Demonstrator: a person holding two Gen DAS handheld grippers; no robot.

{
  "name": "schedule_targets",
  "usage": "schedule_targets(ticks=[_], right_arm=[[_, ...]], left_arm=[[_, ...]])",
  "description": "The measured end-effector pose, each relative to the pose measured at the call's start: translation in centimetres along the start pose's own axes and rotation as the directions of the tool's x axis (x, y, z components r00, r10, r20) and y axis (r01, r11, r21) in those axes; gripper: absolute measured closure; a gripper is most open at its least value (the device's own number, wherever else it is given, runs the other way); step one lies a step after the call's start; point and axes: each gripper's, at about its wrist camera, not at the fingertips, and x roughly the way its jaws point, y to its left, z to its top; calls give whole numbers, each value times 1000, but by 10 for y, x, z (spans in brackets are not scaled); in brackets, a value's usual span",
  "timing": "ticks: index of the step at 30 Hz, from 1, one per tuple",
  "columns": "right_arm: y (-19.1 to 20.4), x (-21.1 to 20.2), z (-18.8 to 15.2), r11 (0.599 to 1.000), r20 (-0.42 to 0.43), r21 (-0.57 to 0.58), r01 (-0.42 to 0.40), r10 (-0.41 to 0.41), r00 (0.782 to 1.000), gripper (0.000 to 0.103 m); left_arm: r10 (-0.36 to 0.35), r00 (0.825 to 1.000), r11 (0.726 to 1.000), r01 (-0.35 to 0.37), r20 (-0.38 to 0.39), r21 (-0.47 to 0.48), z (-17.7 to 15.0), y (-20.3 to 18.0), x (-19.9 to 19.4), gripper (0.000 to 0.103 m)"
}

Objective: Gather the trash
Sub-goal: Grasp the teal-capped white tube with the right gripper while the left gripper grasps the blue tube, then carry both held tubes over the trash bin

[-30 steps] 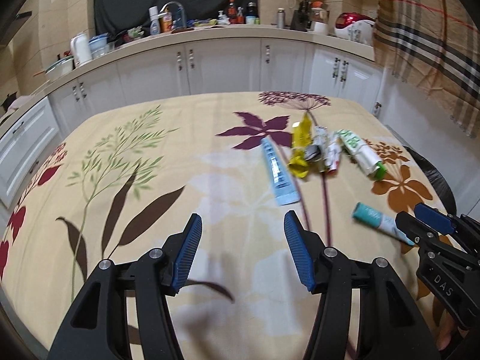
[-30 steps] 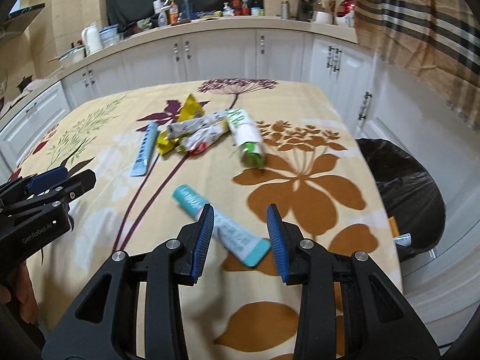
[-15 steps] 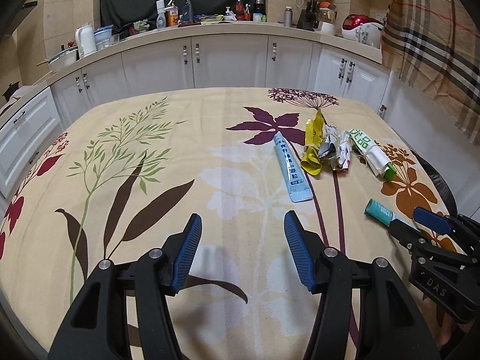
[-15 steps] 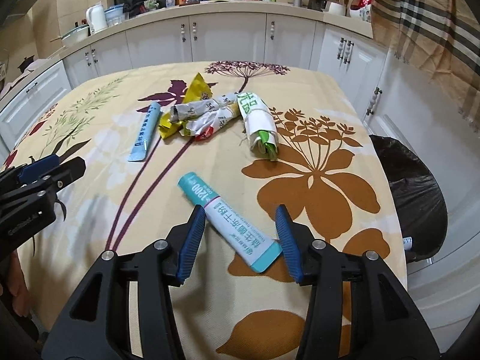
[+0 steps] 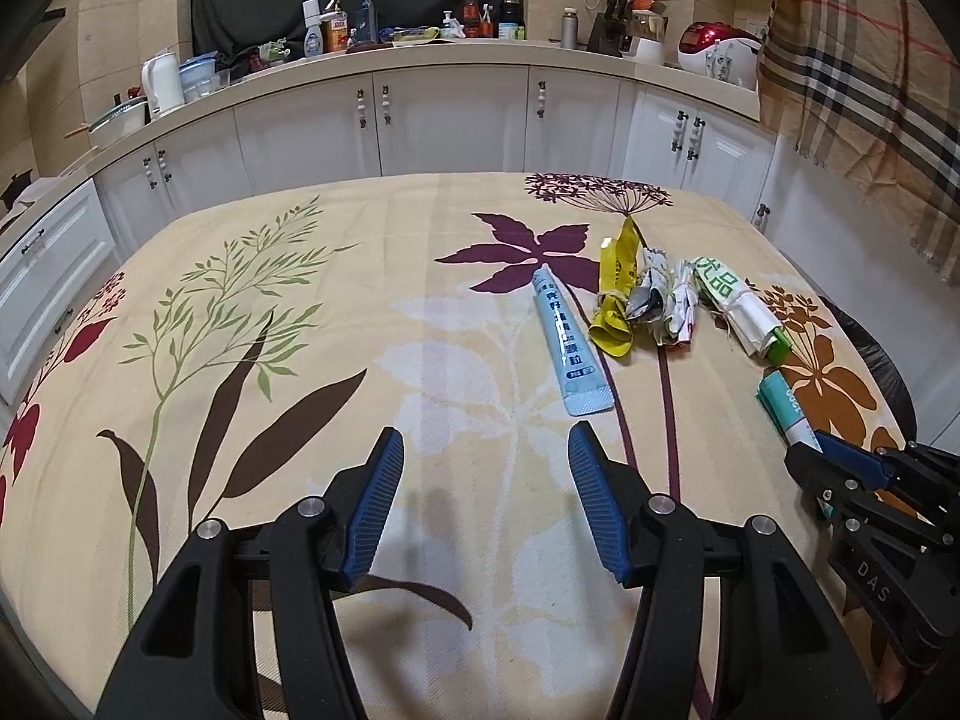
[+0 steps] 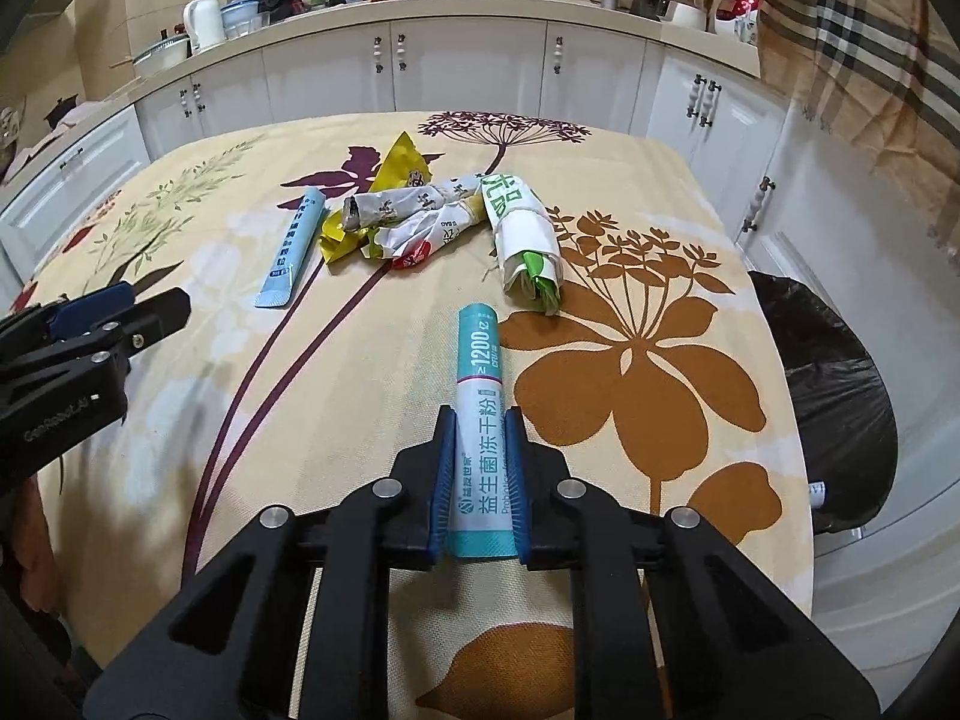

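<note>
Right claw point(image 6: 478, 471) has just clamped down and is now pinching the near end of the teal and white sachet point(image 6: 480, 414), which lies flat on the flowered tablecloth point(image 6: 606, 414) pointing away from me. Left claw point(image 5: 483, 516) hangs spread over bare cloth, nothing between its jaws.

What worries me: I've only got the bottom half of that sachet, and it's thin and slick, so I think it could flop over or slide out of the pads when I lift and swing toward the bin. Pinching this low to the table, I might also have caught a bit of cloth, which would drag everything.

The rest of the trash is farther up the table: a light blue sachet point(image 6: 290, 252), a yellow wrapper point(image 6: 396, 174) touching a bunch of crumpled white wrappers point(image 6: 414, 216), and a rolled green and white packet point(image 6: 525, 240) just beside them.

Only container I see is the bin with the black bag point(image 6: 834, 396), off the table's right edge. Its inside is mostly dark; I can't tell what's in it.
</note>
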Motion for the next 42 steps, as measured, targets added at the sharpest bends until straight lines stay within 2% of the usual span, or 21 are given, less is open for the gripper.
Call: schedule_targets(ticks=[14, 20, 25, 26, 31, 34, 42], right_arm=[[-36, -15, 26, 994, 107, 97, 40, -50, 993, 88], [-57, -8, 39, 988, 121, 142, 54, -71, 990, 88], [-69, 0, 48, 986, 123, 162, 48, -68, 990, 88], [-70, 2, 49, 985, 123, 164, 46, -66, 990, 88], [-73, 8, 52, 985, 119, 168, 36, -56, 991, 88], [-74, 10, 51, 985, 116, 171, 32, -53, 992, 88], [-72, 11, 48, 984, 111, 174, 32, -52, 992, 88]], left_arm=[[-25, 1000, 1000, 25, -8, 17, 20, -19, 19, 47], [-46, 996, 999, 45, -72, -17, 33, -18, 46, 47], [-31, 995, 1000, 31, -96, -4, 42, -22, 60, 47], [-30, 995, 1000, 30, -98, -1, 42, -23, 62, 48], [-29, 994, 999, 32, -104, 23, 42, -26, 64, 66], [-25, 995, 999, 29, -100, 36, 42, -27, 63, 82], [-34, 996, 999, 38, -85, 37, 43, -27, 59, 83]])
